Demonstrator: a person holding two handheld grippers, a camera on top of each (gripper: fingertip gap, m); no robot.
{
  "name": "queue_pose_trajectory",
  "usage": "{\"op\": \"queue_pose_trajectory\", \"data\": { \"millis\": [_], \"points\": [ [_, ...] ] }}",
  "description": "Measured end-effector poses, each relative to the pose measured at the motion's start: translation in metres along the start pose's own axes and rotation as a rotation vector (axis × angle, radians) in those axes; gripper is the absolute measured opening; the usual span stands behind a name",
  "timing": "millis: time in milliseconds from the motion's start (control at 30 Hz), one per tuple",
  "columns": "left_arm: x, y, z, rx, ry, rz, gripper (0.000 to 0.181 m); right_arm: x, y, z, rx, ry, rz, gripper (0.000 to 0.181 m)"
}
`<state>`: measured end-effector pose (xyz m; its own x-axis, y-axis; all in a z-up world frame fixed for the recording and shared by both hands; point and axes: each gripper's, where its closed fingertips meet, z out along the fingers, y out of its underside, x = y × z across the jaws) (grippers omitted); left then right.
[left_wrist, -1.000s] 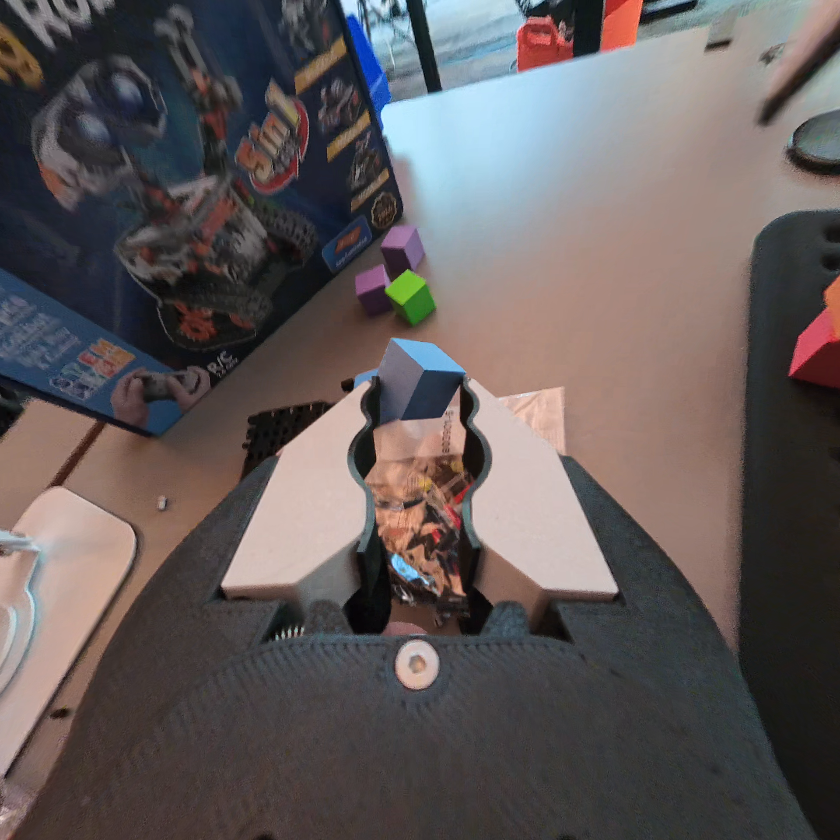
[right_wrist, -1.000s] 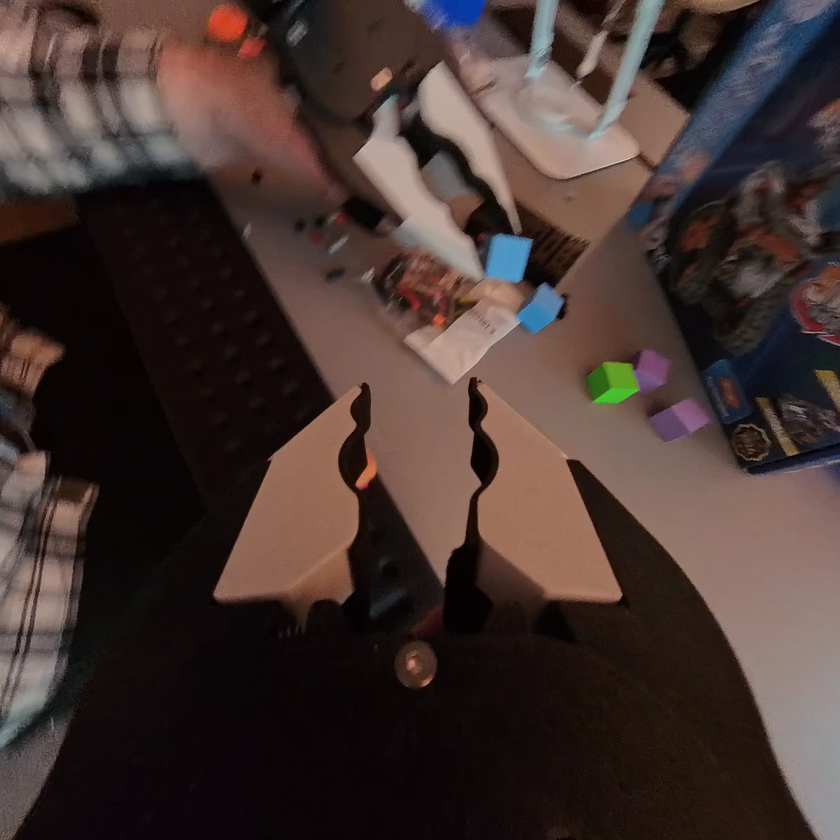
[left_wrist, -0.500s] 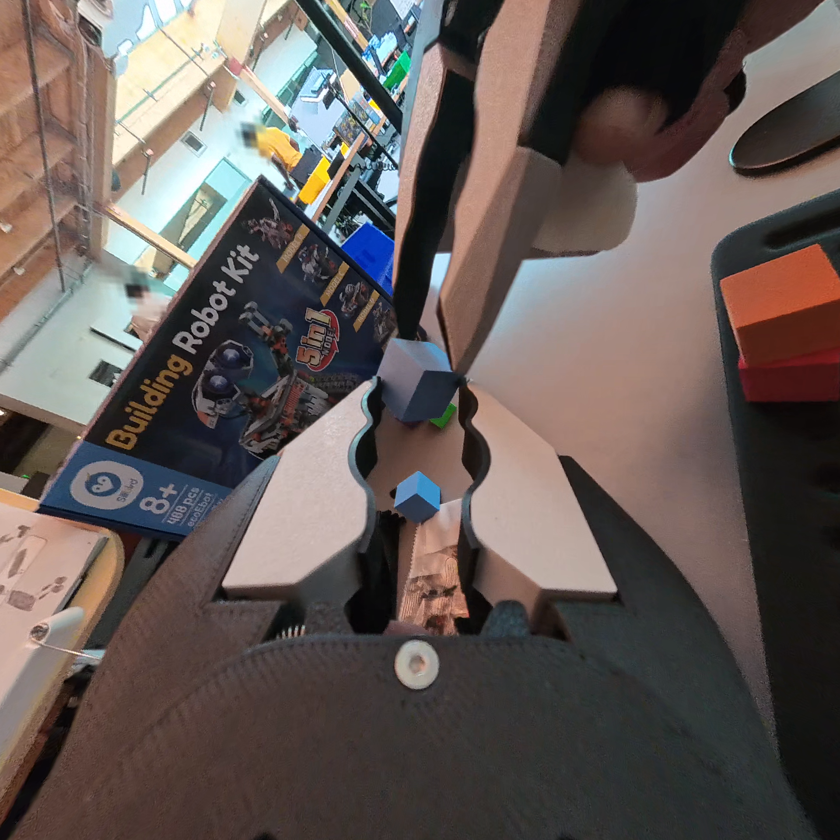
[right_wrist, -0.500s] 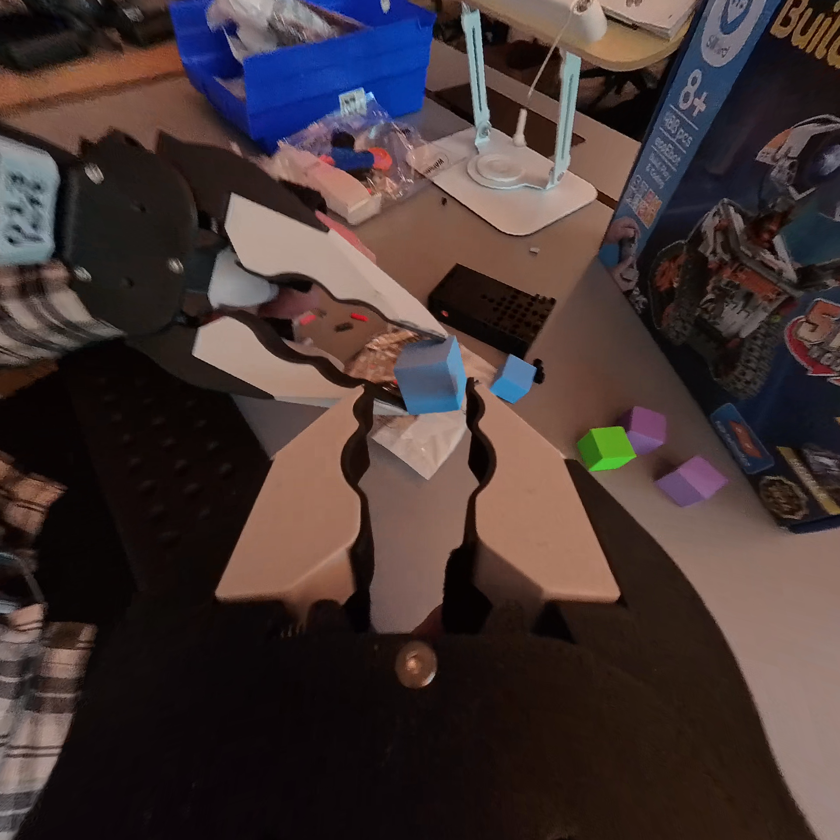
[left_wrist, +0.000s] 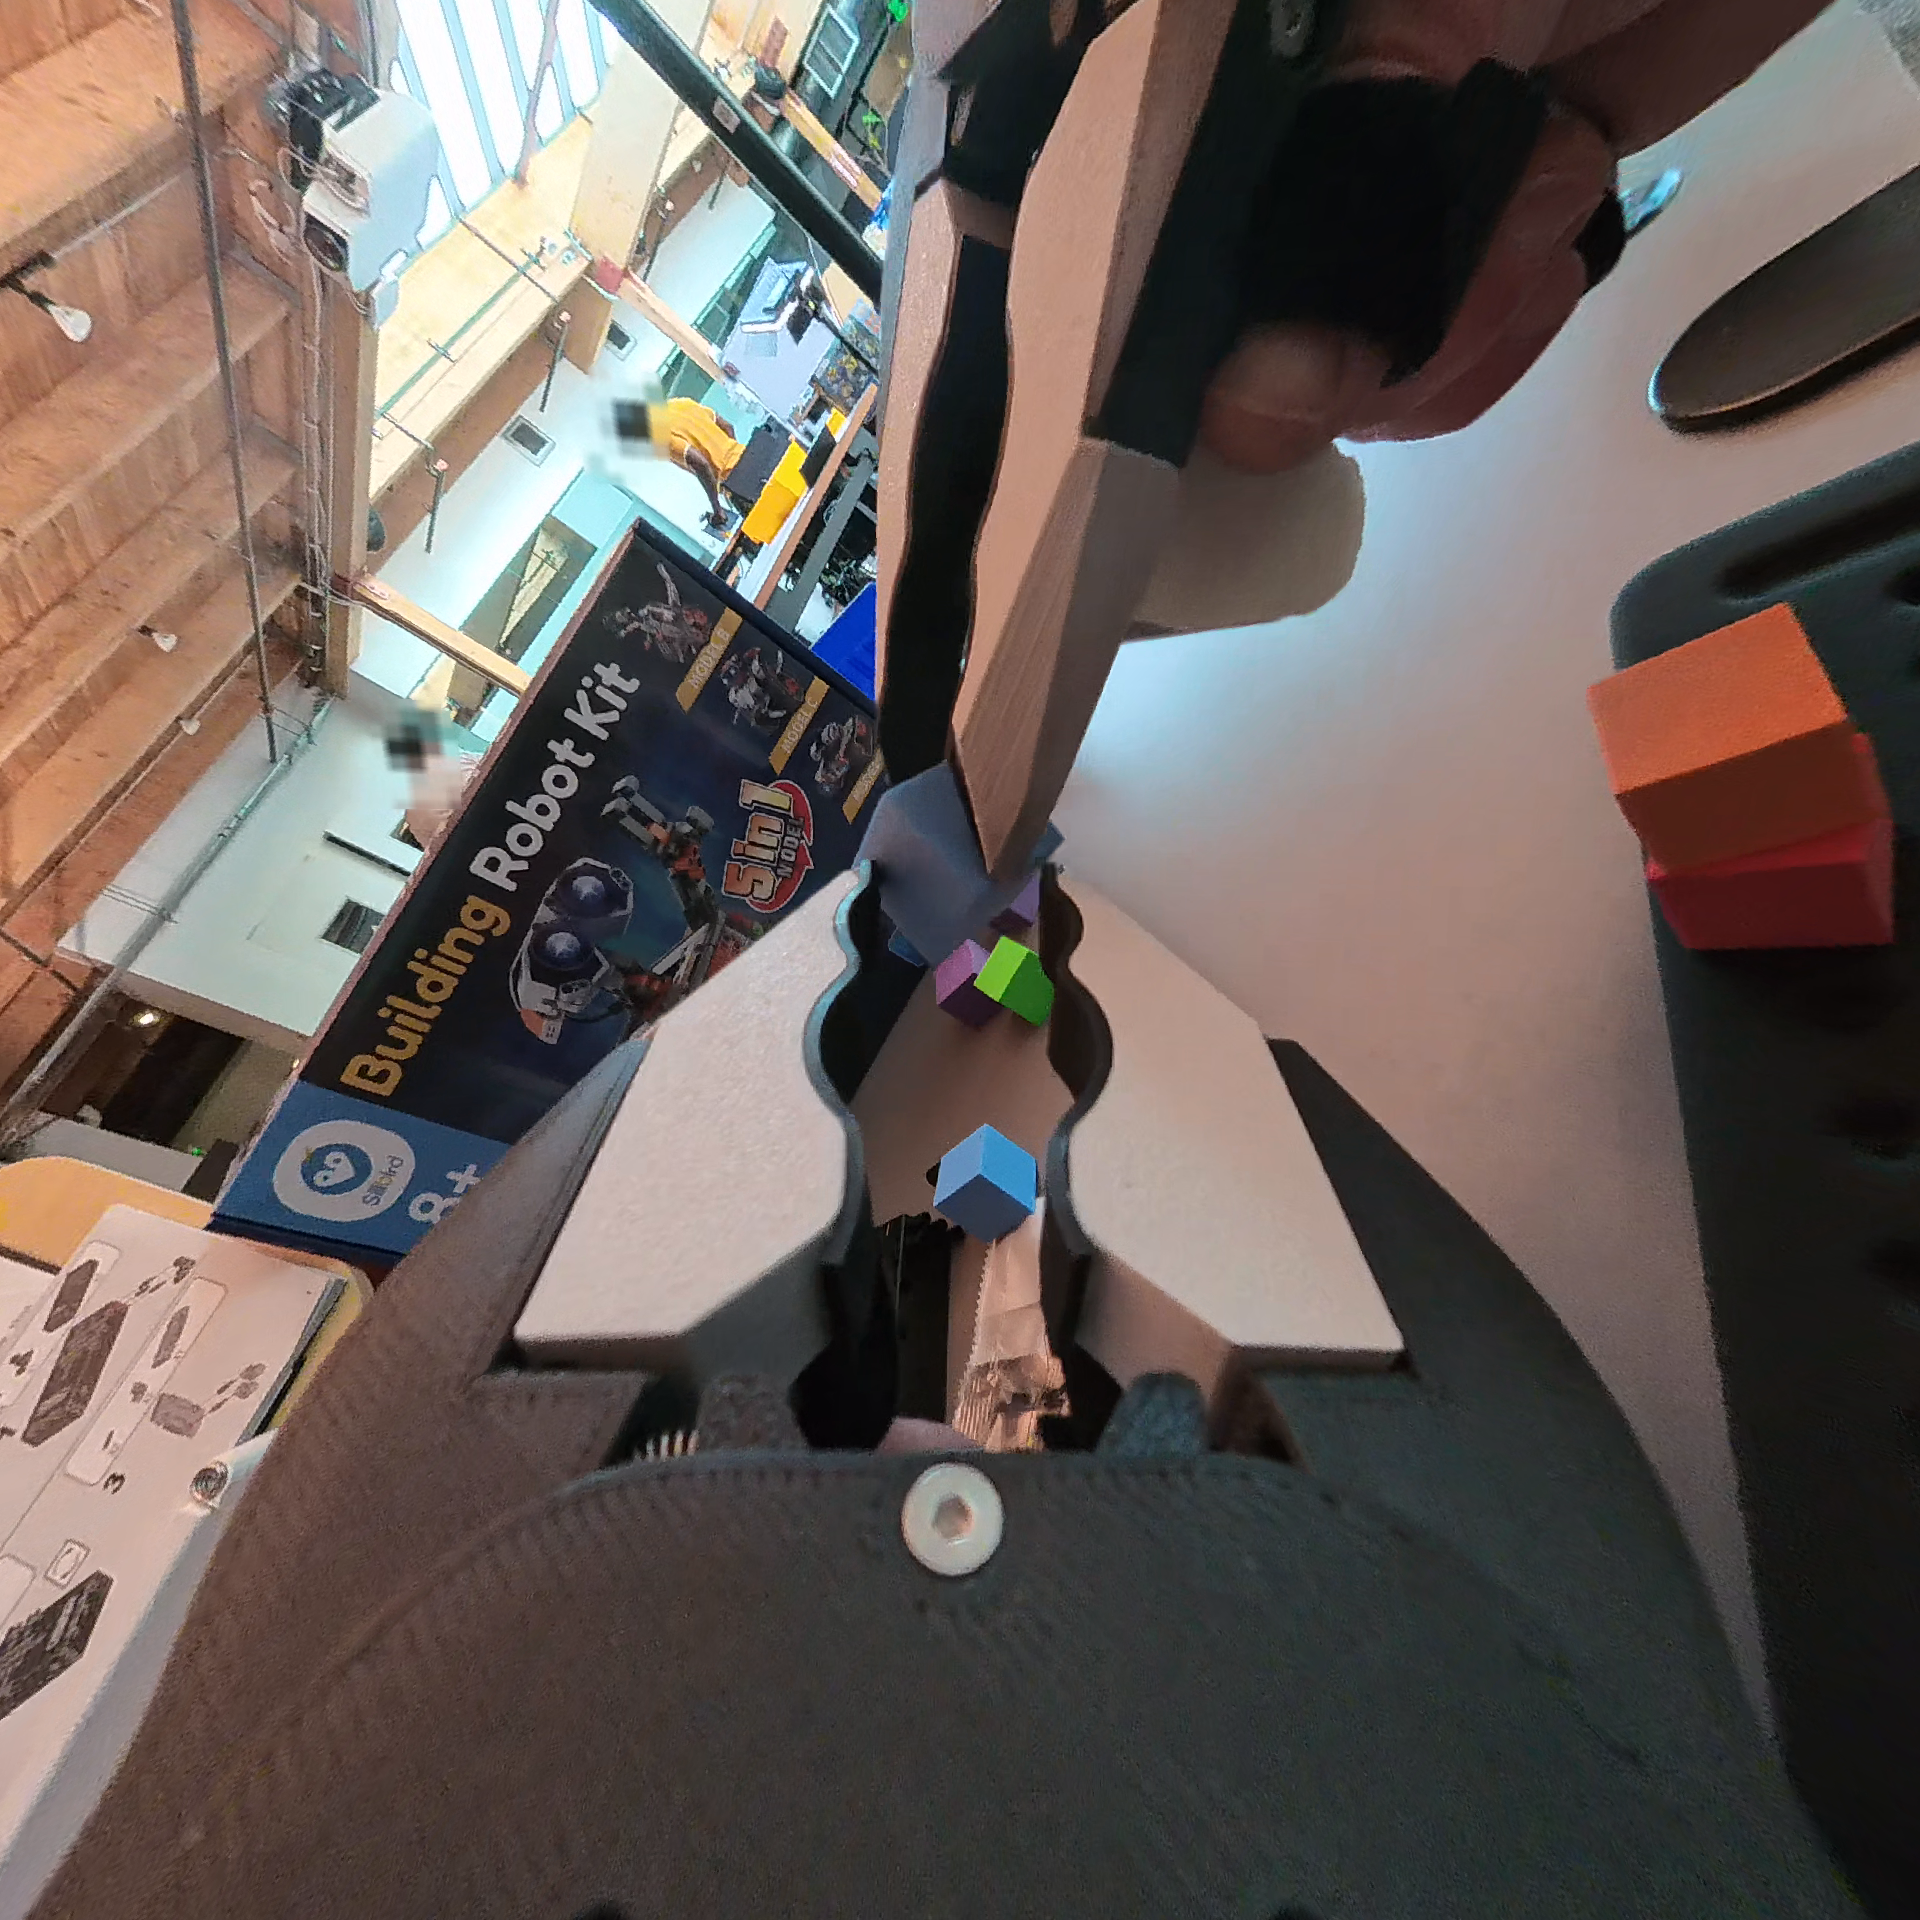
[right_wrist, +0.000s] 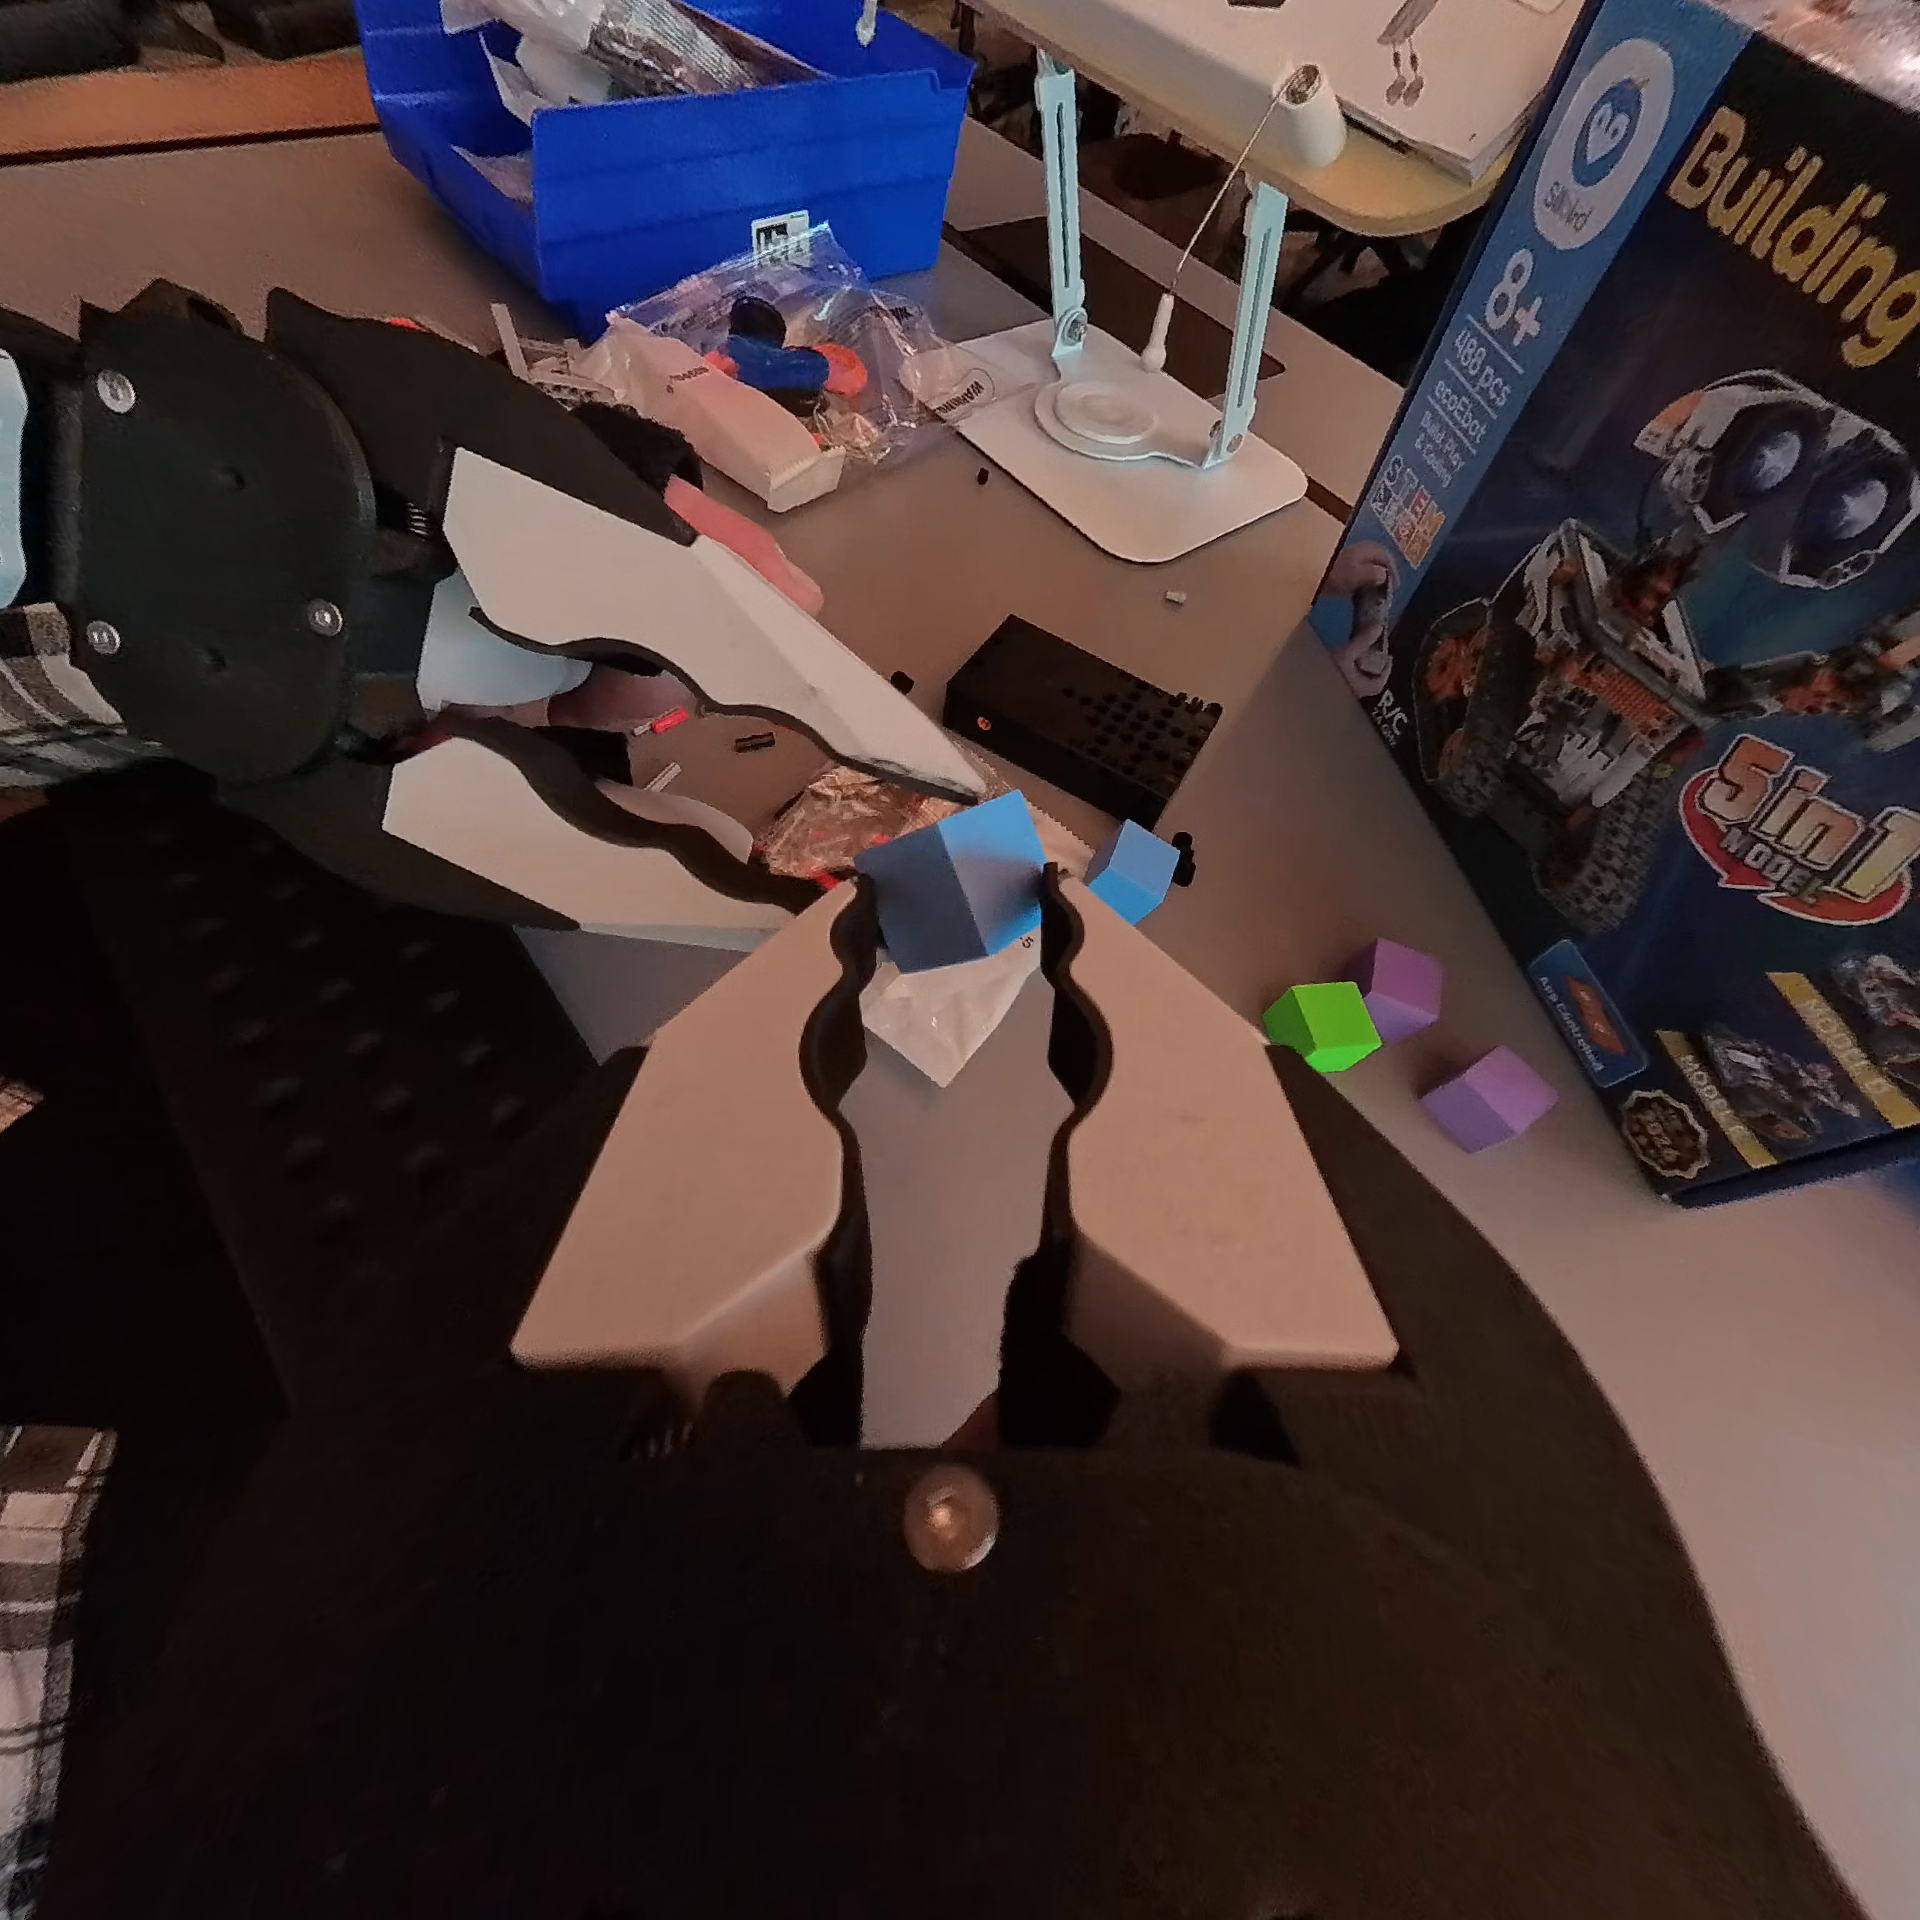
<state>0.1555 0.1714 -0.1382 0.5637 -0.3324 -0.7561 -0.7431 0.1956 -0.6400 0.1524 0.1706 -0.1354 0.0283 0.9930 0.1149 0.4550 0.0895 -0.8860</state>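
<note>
Left gripper (left_wrist: 956, 894) pinches the blue cube (left_wrist: 920, 873) at its tips. Right gripper (right_wrist: 951, 894) brackets it; you cannot tell if it clamps. Probably light and stiff: grip flat opposite faces.

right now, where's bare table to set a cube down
Bare table runs between the purple cubes by the toy box and the dark mat. Crowded: near the small blue cube, parts bag and black brick.
</note>
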Motion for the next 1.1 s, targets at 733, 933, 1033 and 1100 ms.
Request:
{"op": "queue_pose_trajectory", "data": {
  "millis": [733, 933, 1033, 1100],
  "points": [
    [0.071, -0.018, -0.014, 0.102, 0.488, -0.249, 0.030, -0.058, 0.062, -0.073, -0.227, 0.054, -0.272, 0.030],
    [0.082, -0.022, -0.011, 0.103, 0.538, -0.270, 0.027, -0.064, 0.072, -0.066, -0.269, 0.103, -0.347, 0.030],
    [0.083, -0.025, -0.011, 0.111, 0.540, -0.272, 0.026, -0.063, 0.069, -0.064, -0.259, 0.132, -0.372, 0.030],
    [0.082, -0.025, -0.011, 0.114, 0.534, -0.274, 0.026, -0.064, 0.069, -0.062, -0.259, 0.142, -0.383, 0.030]
  ]
}}
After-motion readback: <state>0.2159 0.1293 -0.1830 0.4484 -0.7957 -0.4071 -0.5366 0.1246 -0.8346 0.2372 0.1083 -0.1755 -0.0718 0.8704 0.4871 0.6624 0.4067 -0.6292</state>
